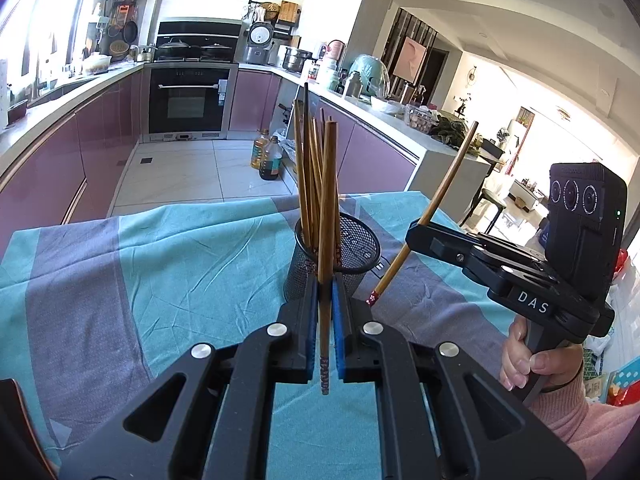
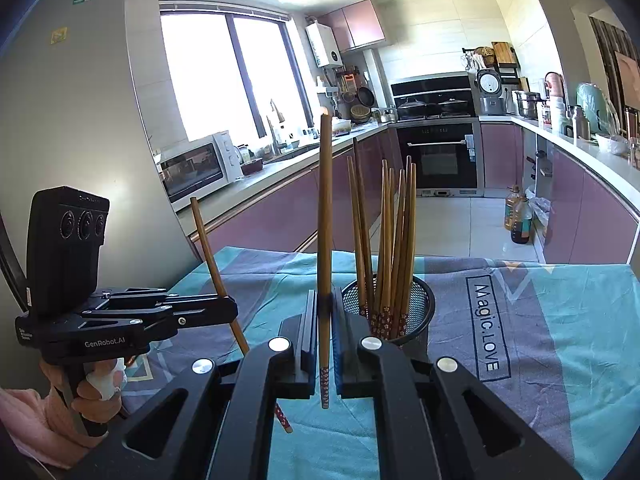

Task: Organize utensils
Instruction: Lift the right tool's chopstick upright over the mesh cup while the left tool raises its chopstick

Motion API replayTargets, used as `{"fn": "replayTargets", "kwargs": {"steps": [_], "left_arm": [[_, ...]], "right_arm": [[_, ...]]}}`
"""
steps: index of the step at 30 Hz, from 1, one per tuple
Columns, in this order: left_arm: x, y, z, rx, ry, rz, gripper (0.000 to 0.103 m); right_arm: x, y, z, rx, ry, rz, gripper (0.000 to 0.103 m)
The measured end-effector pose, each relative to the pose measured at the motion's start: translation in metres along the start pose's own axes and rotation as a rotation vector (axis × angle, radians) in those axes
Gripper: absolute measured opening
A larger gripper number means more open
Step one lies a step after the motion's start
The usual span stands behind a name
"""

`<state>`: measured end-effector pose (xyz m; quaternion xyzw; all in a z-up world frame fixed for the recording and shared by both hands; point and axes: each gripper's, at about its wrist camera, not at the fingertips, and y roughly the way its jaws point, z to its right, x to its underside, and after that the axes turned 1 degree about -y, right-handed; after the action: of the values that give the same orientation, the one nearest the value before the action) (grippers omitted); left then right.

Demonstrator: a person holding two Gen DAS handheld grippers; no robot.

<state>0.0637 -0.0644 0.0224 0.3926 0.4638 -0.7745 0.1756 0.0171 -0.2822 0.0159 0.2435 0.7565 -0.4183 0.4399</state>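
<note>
Each gripper, left (image 1: 325,292) and right (image 2: 325,300), clamps one upright chopstick (image 1: 327,216), so lift each clear above the mesh cup (image 1: 360,246) at twelve o'clock, then drop decorated-end down.

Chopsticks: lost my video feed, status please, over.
Left hand-held gripper shut on a chopstick. Right hand-held gripper shut on another chopstick. Mesh holder on the tablecloth already has several chopsticks. Nothing blocking.

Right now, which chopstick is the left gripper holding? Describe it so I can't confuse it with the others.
On the teal-and-grey tablecloth stands a black mesh cup full of chopsticks. Just in front, the left gripper clamps one chopstick upright, patterned end down. Unlike the right gripper's tilted chopstick, it stands vertical, outside the cup.
</note>
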Motion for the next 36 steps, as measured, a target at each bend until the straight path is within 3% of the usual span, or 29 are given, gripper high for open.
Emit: {"fn": "replayTargets", "kwargs": {"steps": [36], "left_arm": [[-0.008,-0.008,0.016,-0.011,0.062,0.036,0.008]], "right_arm": [[-0.012,-0.008,0.000,0.017,-0.020,0.031,0.006]]}}
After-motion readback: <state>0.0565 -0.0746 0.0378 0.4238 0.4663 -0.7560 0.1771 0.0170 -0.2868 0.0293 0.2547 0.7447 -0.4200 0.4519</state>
